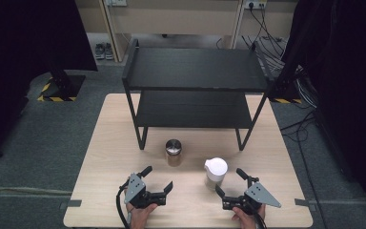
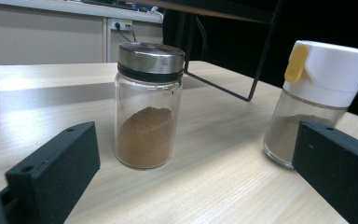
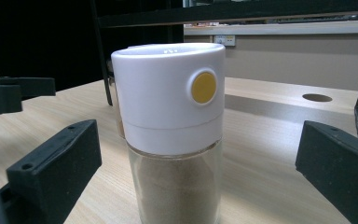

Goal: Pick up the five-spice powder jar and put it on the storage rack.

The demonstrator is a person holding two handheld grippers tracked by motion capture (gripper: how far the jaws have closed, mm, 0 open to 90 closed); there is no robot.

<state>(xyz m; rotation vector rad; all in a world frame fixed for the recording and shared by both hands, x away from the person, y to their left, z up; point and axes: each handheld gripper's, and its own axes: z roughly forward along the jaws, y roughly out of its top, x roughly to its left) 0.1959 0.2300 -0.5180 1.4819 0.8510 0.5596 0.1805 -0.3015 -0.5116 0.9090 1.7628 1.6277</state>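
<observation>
The work surface is a light wood-grain table (image 1: pixel 109 143) standing on grey carpet, with dark curtains at both sides of the room and a beige wall with power sockets at the far end.

Near the front edge, left of centre, the left gripper (image 1: pixel 159 180) is held by a hand (image 1: pixel 140 213) just above the table. Its jaws are spread wide with nothing between them. In the left gripper view the jaws frame the steel-lidded glass jar (image 2: pixel 148 105), which stands upright, clear of both jaws.

That steel-lidded glass jar (image 1: pixel 173 152) sits at the table centre, just in front of the black two-tier shelf rack (image 1: pixel 193 69), and holds brown powder. The rack occupies the rear half of the table, and both tiers are bare.

To the right, the white-capped shaker jar (image 1: pixel 216 172) stands upright, near the first jar but apart from it. Its cap carries a yellow button (image 3: pixel 203 87).

Near the front edge, right of centre, the right gripper (image 1: pixel 230 182) has its jaws spread on either side of the shaker, not touching it
</observation>
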